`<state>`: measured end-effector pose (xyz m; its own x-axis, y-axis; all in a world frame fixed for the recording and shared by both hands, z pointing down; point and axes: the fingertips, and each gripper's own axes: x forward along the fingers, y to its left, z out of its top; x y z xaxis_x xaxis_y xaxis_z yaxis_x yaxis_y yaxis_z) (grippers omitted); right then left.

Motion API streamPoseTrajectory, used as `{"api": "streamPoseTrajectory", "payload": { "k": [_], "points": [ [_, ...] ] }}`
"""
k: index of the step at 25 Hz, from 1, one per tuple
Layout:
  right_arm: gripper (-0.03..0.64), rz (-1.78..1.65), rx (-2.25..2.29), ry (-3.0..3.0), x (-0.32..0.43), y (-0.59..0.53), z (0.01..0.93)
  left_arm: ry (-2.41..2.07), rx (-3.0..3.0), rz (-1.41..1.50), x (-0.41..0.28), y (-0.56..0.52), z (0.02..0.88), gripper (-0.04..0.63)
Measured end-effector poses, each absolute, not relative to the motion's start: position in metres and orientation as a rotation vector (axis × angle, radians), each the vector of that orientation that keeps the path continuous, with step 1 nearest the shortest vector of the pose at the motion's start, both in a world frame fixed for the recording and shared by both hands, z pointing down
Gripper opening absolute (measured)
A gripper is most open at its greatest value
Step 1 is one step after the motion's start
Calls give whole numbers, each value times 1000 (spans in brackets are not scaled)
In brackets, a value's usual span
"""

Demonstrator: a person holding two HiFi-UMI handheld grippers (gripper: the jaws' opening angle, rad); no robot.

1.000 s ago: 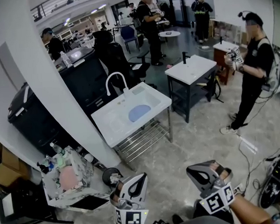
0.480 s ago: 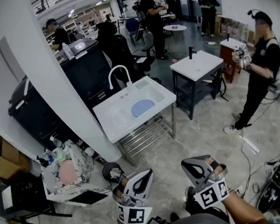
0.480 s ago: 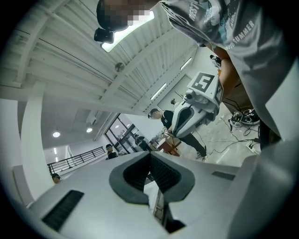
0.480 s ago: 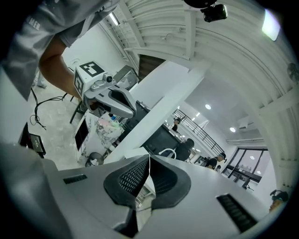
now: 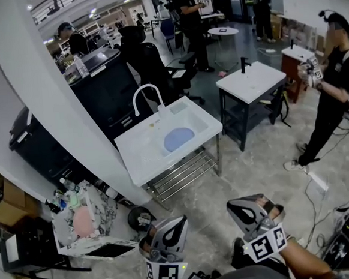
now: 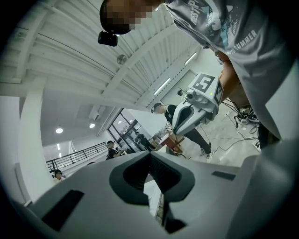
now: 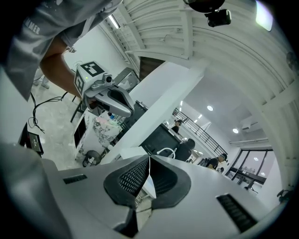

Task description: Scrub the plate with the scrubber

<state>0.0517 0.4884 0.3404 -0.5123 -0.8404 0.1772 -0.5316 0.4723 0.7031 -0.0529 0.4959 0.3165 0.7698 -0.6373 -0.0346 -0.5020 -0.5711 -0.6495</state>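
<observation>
A round blue plate (image 5: pixel 179 139) lies in the basin of the white sink unit (image 5: pixel 138 158), below its curved white faucet (image 5: pixel 146 95). I cannot make out a scrubber. Both grippers hang low at the bottom of the head view, well short of the sink and over the floor. My left gripper (image 5: pixel 176 222) has its jaws together with nothing in them; in its own view the tips meet (image 6: pixel 150 155). My right gripper (image 5: pixel 240 205) is likewise shut and empty, tips touching (image 7: pixel 149 161). Each gripper view shows the other gripper beside it (image 6: pixel 194 110) (image 7: pixel 110 96).
A wide white pillar (image 5: pixel 45 98) stands left of the sink, with a marbled cart of clutter (image 5: pixel 85 224) at its foot. A second sink table (image 5: pixel 251 78) is at the right. A person with grippers (image 5: pixel 333 87) stands beyond it. Cables (image 5: pixel 323 196) trail on the floor.
The whole view has shifted a little toward the sink, which now sits slightly nearer and further right. Both grippers were carried along at the bottom and stayed shut.
</observation>
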Motion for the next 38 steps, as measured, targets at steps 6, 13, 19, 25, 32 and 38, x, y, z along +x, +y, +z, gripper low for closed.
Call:
{"api": "streamPoseTrajectory", "payload": {
  "k": [6, 13, 19, 25, 32, 38],
  "points": [
    [31, -796, 1124, -2235, 90, 445, 342, 865, -2295, -293, -23, 452, 317, -3],
    [31, -782, 1126, -2288, 135, 395, 340, 891, -2244, -372, 19, 407, 306, -3],
    [31, -780, 1104, -2329, 160, 361, 340, 922, -2206, -453, 44, 377, 298, -3],
    [31, -759, 1108, -2346, 180, 334, 342, 935, -2221, -453, 62, 351, 302, -3],
    [31, -738, 1114, -2328, 194, 301, 348, 903, -2249, -426, 82, 311, 307, -3],
    [31, -741, 1131, -2296, 193, 263, 349, 890, -2241, -406, 80, 263, 304, -3]
  ]
}}
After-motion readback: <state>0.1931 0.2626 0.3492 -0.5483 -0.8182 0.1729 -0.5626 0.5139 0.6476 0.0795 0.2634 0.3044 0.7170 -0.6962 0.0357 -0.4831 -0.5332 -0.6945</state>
